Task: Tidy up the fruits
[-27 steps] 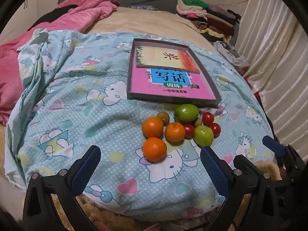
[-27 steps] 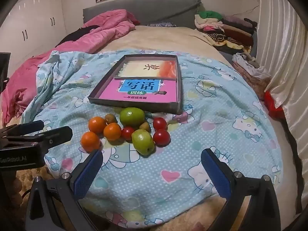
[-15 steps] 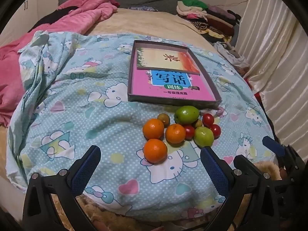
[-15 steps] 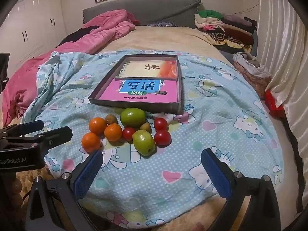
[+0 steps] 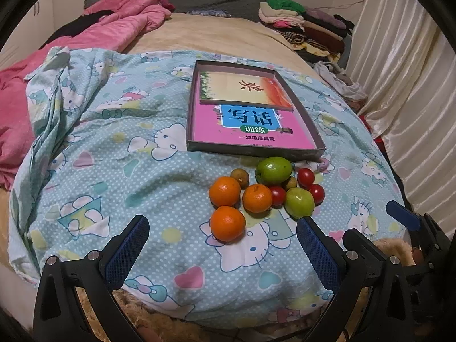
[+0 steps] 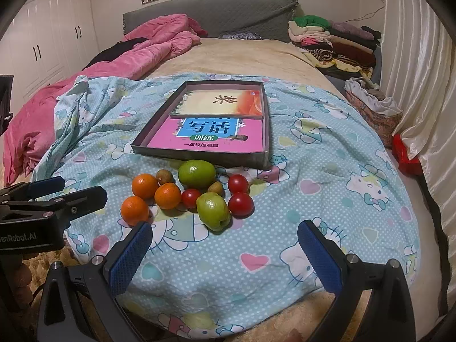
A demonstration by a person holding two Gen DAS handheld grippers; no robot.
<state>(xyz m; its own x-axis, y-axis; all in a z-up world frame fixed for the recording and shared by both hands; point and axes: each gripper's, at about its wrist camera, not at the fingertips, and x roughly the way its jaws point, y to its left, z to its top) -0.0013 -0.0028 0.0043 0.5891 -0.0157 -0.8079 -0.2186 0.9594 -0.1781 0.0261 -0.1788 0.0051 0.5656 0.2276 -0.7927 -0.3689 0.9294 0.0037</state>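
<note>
Fruit lies clustered on the bed's quilt (image 5: 119,176) just before the shallow box (image 5: 250,149). Both grippers, left gripper (image 5: 222,252) and right gripper (image 6: 225,253), hang with jaws spread, empty. The nearest tangerine (image 5: 227,223) looks light, round and rollable; soft cherry tomatoes (image 6: 240,203) likely need gentle pinching across their middles.

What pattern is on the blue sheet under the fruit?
The sheet is light blue with white polka dots, cartoon cats and pastel hearts, clearest in the right wrist view.
</note>
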